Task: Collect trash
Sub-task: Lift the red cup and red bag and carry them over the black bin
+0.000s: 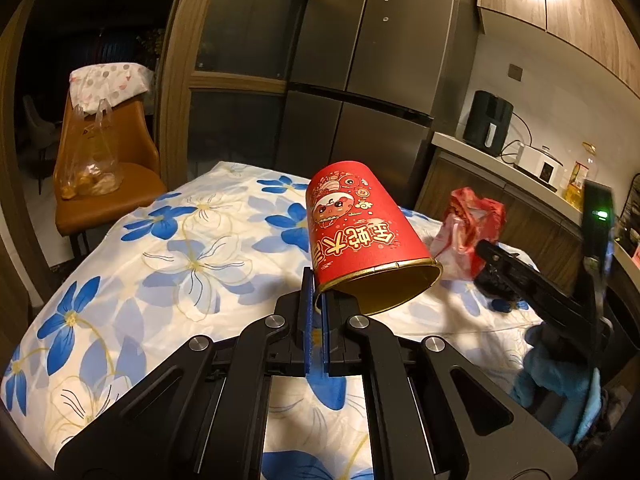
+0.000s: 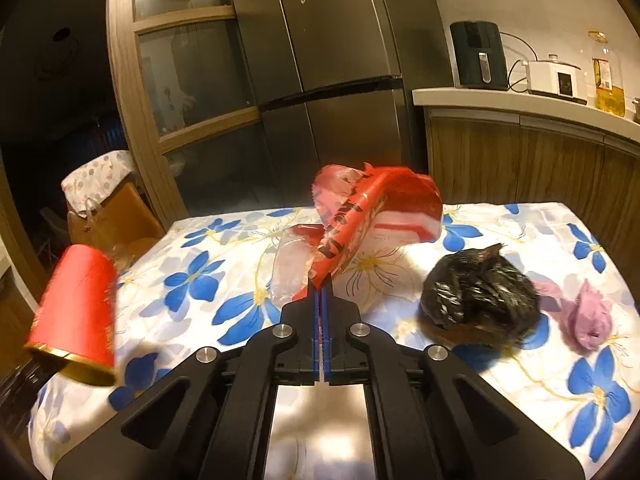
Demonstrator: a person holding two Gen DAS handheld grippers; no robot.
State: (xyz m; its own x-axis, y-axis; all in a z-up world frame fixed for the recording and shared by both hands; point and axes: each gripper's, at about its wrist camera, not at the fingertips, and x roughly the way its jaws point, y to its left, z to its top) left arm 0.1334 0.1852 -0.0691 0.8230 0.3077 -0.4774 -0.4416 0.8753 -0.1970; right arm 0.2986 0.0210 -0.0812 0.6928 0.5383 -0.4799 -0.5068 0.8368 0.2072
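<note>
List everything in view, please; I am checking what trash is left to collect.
paper cup: one, red with gold rim, tipped, held by its rim
plastic wrapper: one, red and clear, raised over the table, pinched at its end
black bag: one, crumpled, on the table at right
purple bag: one, crumpled, right of the black bag
tablecloth: one, white with blue flowers
chair: one, orange, holding a clear bag
fridge: one, grey, behind the table
left gripper: shut on the paper cup
right gripper: shut on the plastic wrapper
</note>
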